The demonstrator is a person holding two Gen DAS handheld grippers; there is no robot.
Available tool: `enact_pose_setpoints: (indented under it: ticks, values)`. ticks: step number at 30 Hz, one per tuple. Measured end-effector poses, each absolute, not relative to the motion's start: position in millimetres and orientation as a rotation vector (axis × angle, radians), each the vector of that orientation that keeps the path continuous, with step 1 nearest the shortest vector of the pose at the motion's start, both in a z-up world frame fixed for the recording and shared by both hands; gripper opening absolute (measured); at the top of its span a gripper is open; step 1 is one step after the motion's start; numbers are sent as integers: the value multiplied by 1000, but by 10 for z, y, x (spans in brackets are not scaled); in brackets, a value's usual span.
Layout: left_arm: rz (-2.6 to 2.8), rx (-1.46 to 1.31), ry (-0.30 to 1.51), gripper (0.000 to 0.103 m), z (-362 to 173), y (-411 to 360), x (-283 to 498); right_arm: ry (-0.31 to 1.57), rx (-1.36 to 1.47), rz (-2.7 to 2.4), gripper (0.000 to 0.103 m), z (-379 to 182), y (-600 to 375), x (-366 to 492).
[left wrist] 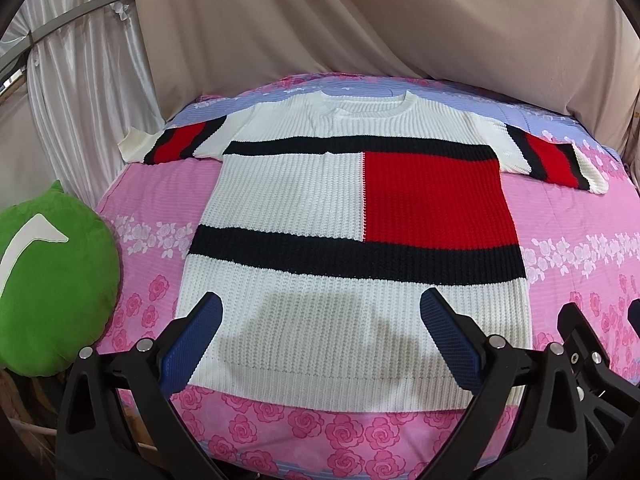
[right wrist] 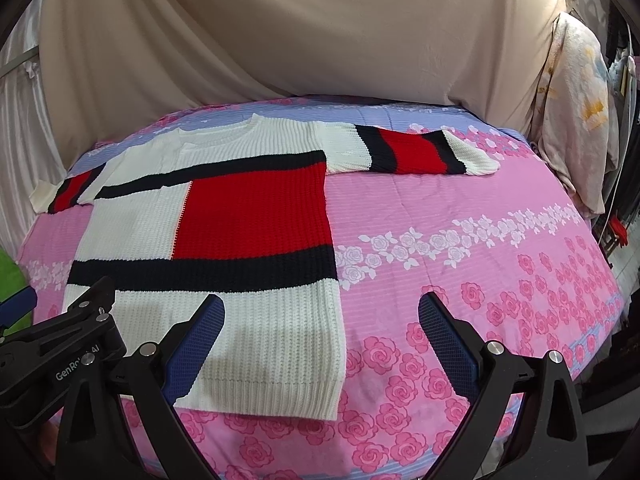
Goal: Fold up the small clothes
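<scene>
A small white knit sweater [left wrist: 304,192] with black bands and a red square lies flat and face up on the pink rose bedsheet [left wrist: 152,200], both short sleeves spread out. It also shows in the right wrist view [right wrist: 160,224]. My left gripper [left wrist: 320,312] is open and empty, hovering over the sweater's white hem. My right gripper [right wrist: 320,312] is open and empty, above the sweater's lower right corner and the sheet beside it. The right gripper's body shows at the left view's right edge [left wrist: 580,340], and the left gripper's body at the right view's left edge [right wrist: 80,332].
A green plush cushion [left wrist: 52,280] lies at the bed's left edge. Beige drapes [left wrist: 360,20] hang behind the bed. A pale blanket [right wrist: 576,120] hangs at the right. The bed's front edge lies just under the grippers.
</scene>
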State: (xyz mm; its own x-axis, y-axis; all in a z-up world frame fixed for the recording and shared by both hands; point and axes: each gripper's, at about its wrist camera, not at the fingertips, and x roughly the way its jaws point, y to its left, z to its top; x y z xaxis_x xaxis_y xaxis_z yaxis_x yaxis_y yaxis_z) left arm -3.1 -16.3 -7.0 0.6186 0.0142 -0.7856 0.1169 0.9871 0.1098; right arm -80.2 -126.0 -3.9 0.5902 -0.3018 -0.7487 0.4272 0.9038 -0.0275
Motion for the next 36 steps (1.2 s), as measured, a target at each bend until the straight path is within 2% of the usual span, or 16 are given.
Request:
enact_pose_setpoints:
  ticks: [29,36]
  values:
    - [-45,165,962,97,-240,-209,132,896,170,-422,96,-203,-1313,-664]
    - [-13,78,960,97,-219,-69,377,899,342,-310,96,-398,-1767,-549]
